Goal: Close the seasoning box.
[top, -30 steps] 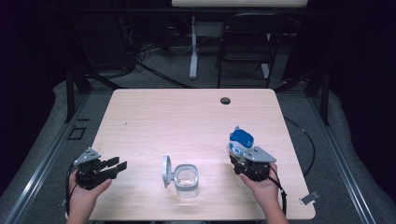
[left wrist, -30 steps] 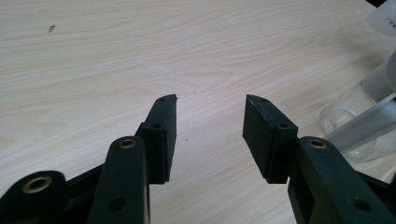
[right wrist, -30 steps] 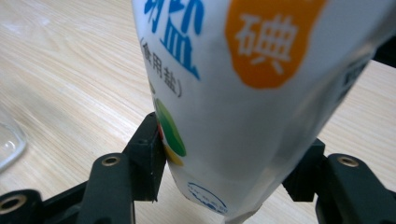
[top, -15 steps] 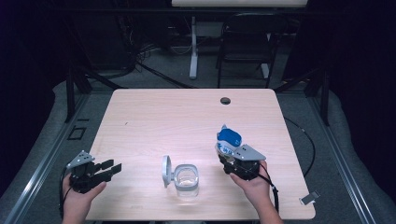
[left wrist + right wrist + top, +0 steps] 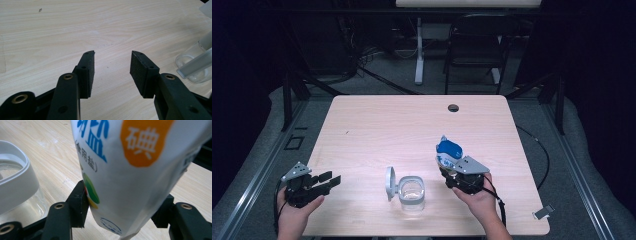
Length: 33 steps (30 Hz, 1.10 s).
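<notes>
Right claw (image 5: 451, 165) clamped on salt bag (image 5: 449, 150), just right of open clear jar (image 5: 411, 192) on worktop (image 5: 377, 130). Bag soft, slick film, contents shift; grip low across body. Left claw (image 5: 329, 181) apart, empty, left of jar.

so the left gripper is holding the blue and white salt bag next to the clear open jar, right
Not quite: the right gripper is holding the blue and white salt bag next to the clear open jar. The high view shows it; the left gripper is open and empty.
</notes>
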Tool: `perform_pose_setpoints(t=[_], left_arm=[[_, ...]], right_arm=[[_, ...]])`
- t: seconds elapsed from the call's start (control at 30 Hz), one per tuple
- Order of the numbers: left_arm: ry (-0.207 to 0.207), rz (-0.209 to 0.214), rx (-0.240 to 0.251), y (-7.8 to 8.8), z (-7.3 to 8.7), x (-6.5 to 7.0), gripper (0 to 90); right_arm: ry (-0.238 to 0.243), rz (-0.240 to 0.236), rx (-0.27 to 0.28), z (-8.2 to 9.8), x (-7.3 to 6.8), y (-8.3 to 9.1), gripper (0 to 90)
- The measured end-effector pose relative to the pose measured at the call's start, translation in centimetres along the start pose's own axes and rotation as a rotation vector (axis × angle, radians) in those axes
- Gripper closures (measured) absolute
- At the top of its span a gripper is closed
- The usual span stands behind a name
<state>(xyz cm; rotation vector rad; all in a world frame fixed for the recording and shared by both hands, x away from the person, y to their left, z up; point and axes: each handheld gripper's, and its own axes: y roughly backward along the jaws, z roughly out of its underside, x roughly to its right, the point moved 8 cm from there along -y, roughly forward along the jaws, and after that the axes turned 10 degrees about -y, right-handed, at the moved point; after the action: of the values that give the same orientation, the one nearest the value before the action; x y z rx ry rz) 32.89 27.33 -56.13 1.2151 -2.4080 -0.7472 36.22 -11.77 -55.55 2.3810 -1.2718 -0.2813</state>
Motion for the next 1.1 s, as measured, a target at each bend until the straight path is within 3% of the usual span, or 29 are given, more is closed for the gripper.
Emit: perform_pose_setpoints(t=[0.47, 0.57, 0.9, 1.1], left_arm=[[-0.006, 0.002, -0.001, 0.2, -0.1, 0.3, 55.2], [-0.005, 0.0, 0.004, 0.3, -0.1, 0.2, 55.2], [-0.001, -0.008, 0.005, 0.5, 0.0, 0.0, 55.2], [-0.003, -0.009, 0.001, 0.5, 0.1, 0.0, 55.2]], right_arm=[[0.021, -0.018, -0.006, -1.1, -1.4, -0.6, 41.7], [0.073, -0.018, -0.011, -1.8, -1.9, -0.4, 41.7], [0.164, -0.019, 0.012, -2.1, -3.1, 0.4, 41.7], [0.189, -0.016, 0.018, -1.9, -3.5, 0.6, 41.7]])
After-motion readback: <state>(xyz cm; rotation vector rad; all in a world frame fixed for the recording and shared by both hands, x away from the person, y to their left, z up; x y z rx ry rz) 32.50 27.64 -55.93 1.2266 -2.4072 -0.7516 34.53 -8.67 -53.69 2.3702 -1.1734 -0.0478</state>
